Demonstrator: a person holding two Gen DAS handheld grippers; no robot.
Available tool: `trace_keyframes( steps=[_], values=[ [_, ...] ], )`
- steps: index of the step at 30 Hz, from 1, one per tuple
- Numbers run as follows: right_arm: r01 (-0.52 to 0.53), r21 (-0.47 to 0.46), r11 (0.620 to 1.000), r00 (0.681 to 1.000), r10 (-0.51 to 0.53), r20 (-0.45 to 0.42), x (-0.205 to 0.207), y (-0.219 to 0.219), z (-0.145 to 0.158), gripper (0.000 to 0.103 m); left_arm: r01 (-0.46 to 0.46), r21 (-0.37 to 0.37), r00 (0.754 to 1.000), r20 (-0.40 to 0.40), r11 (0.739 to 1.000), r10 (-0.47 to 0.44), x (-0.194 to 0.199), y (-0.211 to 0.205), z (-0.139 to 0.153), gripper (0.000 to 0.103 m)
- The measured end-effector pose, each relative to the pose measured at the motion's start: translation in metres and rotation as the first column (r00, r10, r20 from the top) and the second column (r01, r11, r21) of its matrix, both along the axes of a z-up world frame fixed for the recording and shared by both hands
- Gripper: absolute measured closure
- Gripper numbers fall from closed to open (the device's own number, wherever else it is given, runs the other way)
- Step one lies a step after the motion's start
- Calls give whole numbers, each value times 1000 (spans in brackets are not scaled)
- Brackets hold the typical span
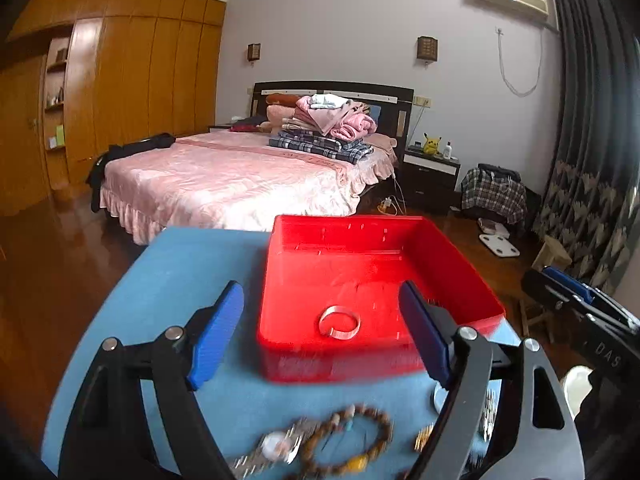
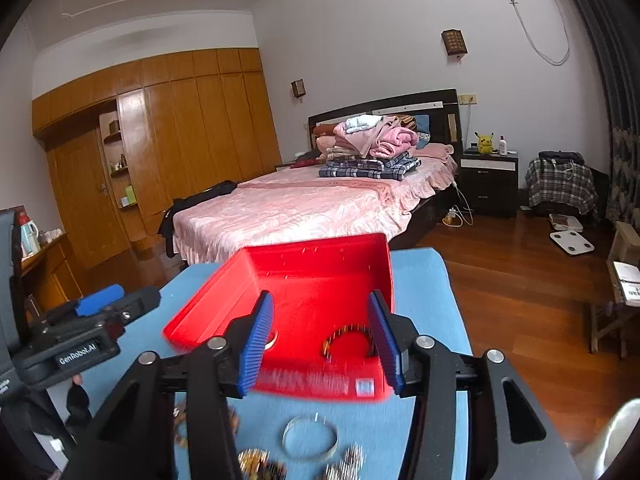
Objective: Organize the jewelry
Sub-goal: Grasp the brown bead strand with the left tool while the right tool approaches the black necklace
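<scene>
A red tray [image 1: 460,280] [image 2: 208,304] sits on the blue table [image 1: 168,280] [image 2: 424,292]. A silver open bangle [image 1: 339,322] lies in it; the right wrist view shows a dark beaded bracelet [image 2: 352,332] in the tray too. My left gripper [image 1: 322,332] is open and empty above the tray's near edge. My right gripper [image 2: 322,344] is open and empty over the tray. On the table nearer me lie a wooden bead bracelet [image 1: 348,440], a silver watch [image 1: 276,446], a clear bangle [image 2: 310,438] and small gold and silver pieces [image 2: 256,462].
The right gripper's body [image 1: 584,308] shows at the right of the left wrist view; the left one [image 2: 80,332] at the left of the right wrist view. Behind the table are a pink bed [image 1: 224,184], wooden wardrobes [image 1: 120,100], a nightstand [image 1: 430,176] and a small stool [image 2: 616,312].
</scene>
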State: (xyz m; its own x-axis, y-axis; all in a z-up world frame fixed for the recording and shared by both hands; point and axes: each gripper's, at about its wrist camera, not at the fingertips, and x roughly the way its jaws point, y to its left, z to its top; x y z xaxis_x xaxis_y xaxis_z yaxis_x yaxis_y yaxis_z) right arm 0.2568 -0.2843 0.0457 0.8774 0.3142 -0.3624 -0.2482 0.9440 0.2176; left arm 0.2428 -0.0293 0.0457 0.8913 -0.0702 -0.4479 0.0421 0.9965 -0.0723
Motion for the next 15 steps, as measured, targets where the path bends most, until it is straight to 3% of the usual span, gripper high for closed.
trace_keyframes(
  steps=[10, 15],
  values=[
    [41, 11, 999, 998, -40, -52, -79, -1, -36, 52, -28, 52, 999, -38, 998, 30, -95, 3, -50, 26],
    [36, -24, 999, 997, -38, -63, -100, 5, -52, 52, -53, 37, 995, -84, 998, 56, -111, 9, -76, 31]
  ],
)
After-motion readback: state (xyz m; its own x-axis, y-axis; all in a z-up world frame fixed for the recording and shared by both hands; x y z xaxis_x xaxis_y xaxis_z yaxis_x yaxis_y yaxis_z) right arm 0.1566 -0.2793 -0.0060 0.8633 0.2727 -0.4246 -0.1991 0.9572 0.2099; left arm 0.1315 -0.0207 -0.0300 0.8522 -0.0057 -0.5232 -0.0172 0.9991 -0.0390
